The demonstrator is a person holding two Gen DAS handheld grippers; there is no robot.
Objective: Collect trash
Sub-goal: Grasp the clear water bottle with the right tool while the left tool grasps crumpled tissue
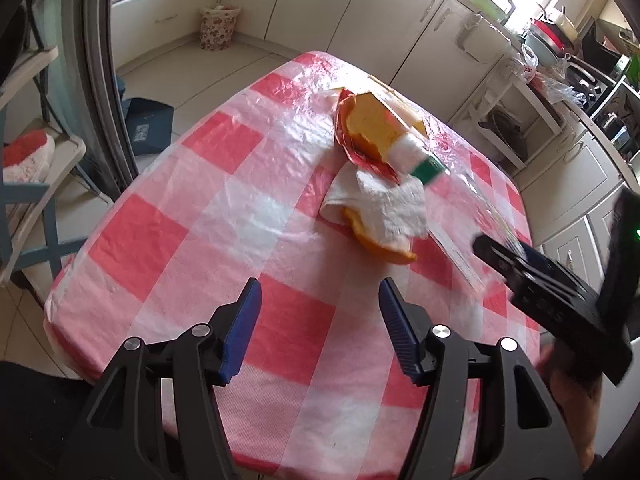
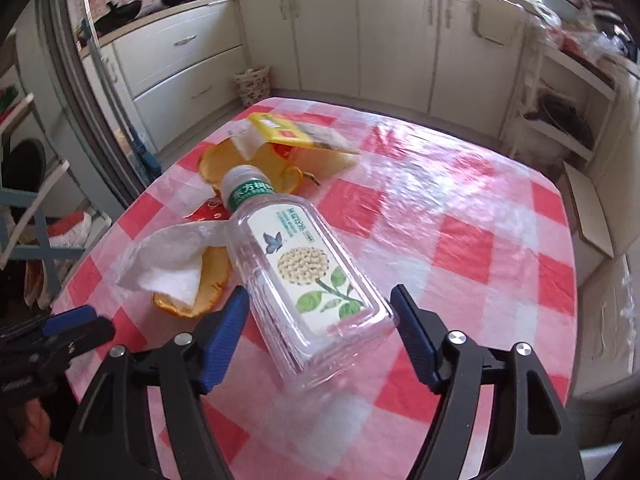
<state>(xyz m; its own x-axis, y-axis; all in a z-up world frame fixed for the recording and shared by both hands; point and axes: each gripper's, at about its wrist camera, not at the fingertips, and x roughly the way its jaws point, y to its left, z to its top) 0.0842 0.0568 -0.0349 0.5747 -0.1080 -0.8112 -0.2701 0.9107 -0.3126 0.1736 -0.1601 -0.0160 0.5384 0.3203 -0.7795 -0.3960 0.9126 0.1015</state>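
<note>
A clear plastic bottle (image 2: 304, 264) with a green cap and a flower label lies tilted over the checked table (image 2: 460, 248). My right gripper (image 2: 320, 291) is shut on its lower half, with a blue pad against each side. Beyond the cap lies a trash pile: a white napkin (image 2: 168, 264), orange peel (image 2: 216, 280), a red wrapper (image 2: 212, 210) and a yellow carton (image 2: 288, 134). In the left wrist view my left gripper (image 1: 320, 292) stands open over bare cloth, short of the napkin (image 1: 384, 204) and peel (image 1: 384, 248). The right gripper (image 1: 504, 250) shows there with the blurred bottle (image 1: 430, 168).
A floral basket (image 1: 219, 26) stands on the floor by the far cabinets. A chair (image 1: 32, 200) and a blue bag (image 1: 148, 124) are left of the table. Cluttered shelves and a counter (image 1: 560, 80) run along the right. A hand (image 1: 568, 392) holds the right gripper.
</note>
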